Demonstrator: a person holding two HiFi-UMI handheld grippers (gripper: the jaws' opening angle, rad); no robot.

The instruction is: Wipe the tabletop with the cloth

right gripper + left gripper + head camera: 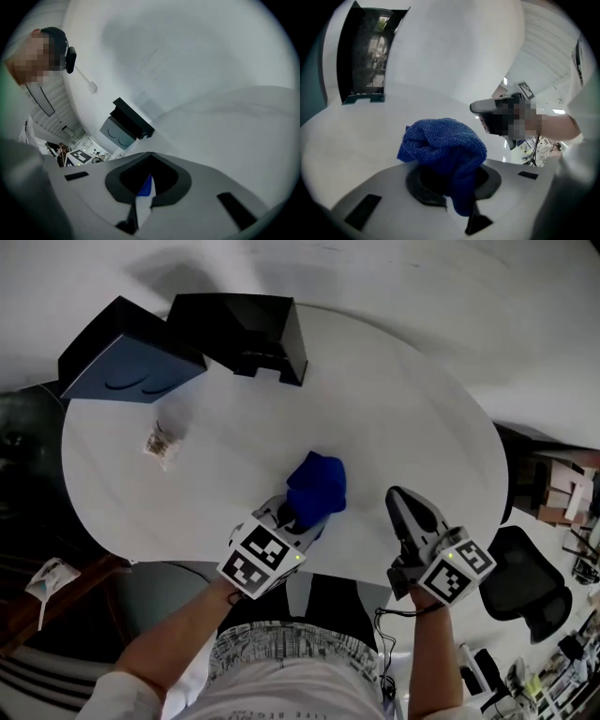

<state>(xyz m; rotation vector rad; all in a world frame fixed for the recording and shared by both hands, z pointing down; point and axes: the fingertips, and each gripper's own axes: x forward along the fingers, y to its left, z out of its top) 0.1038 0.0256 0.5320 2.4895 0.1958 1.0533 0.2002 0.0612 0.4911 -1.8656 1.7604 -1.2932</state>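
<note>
A bunched blue cloth (317,486) lies on the round white table (422,418) near its front edge. My left gripper (287,517) is shut on the cloth's near side. In the left gripper view the cloth (443,145) bulges up out of the left gripper (452,176), with one fold hanging down between the jaws. My right gripper (397,497) hovers over the table's front edge, to the right of the cloth and apart from it. It (149,166) is shut with nothing held; a sliver of blue shows through the slit between its jaws.
At the table's far side stand a black open box (242,334) and a black box with a blue-grey lid (131,367). A small packet (162,442) lies at the left. An office chair (525,582) stands off the table's right, and the person's torso presses against the front edge.
</note>
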